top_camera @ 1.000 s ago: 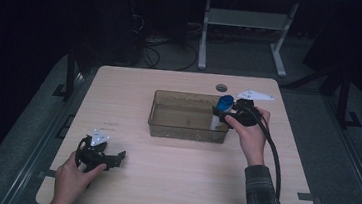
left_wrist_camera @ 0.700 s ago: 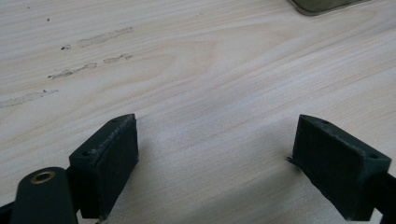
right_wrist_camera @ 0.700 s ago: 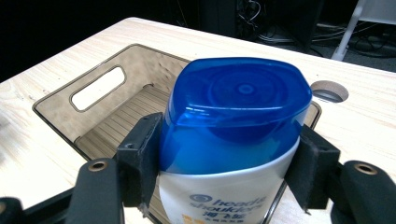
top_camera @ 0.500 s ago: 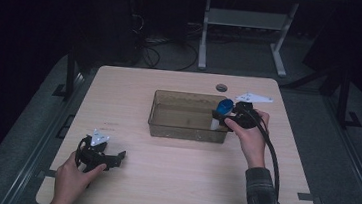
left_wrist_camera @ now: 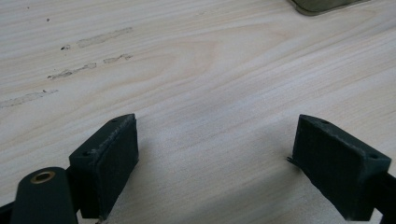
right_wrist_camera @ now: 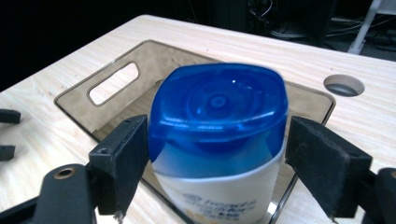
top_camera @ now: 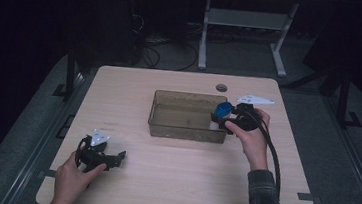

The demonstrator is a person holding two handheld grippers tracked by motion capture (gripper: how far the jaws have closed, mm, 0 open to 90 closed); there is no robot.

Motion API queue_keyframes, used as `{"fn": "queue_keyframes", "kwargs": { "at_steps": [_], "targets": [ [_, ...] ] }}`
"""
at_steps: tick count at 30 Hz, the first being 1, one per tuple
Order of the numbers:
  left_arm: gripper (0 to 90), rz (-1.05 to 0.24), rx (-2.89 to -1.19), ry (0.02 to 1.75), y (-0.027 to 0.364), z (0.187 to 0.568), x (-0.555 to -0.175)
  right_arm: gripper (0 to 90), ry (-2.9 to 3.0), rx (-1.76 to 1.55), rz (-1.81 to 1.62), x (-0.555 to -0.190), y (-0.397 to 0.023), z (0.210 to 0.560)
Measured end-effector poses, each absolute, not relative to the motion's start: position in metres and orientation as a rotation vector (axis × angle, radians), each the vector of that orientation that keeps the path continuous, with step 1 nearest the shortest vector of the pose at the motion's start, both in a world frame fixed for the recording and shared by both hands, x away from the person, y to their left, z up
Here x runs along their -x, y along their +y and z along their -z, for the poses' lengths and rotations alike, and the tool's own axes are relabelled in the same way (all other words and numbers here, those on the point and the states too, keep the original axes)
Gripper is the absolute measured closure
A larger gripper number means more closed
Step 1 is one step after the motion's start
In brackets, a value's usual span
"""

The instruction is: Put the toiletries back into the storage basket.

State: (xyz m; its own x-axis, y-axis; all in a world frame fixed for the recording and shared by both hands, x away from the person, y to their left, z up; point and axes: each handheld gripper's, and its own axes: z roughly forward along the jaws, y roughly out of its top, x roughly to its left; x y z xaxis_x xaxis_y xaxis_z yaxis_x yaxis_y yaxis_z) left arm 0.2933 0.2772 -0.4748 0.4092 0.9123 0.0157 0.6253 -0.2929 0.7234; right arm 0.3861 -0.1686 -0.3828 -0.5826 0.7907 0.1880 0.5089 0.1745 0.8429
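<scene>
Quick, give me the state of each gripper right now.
Left gripper: open, nothing between its jaws, low over the table.
Right gripper: open; jaws have just been opening around the blue-capped bottle at the bin, a gap on one side.

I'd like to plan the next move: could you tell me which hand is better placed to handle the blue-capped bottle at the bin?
Right. The right gripper already has the blue-capped bottle between its jaws, which have just been opening, at the bin's right end. The left gripper rests open near the table's front left, away from it.
</scene>
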Motion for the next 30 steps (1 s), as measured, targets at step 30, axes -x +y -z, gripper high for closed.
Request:
{"fn": "queue_keyframes", "kwargs": {
  "at_steps": [30],
  "targets": [
    [13.2,-0.579,-2.019,1.301,0.277,0.475,-0.293,24.1,2.147,-1.268,-1.274,-0.343,-0.202,0.406]
  ]
}}
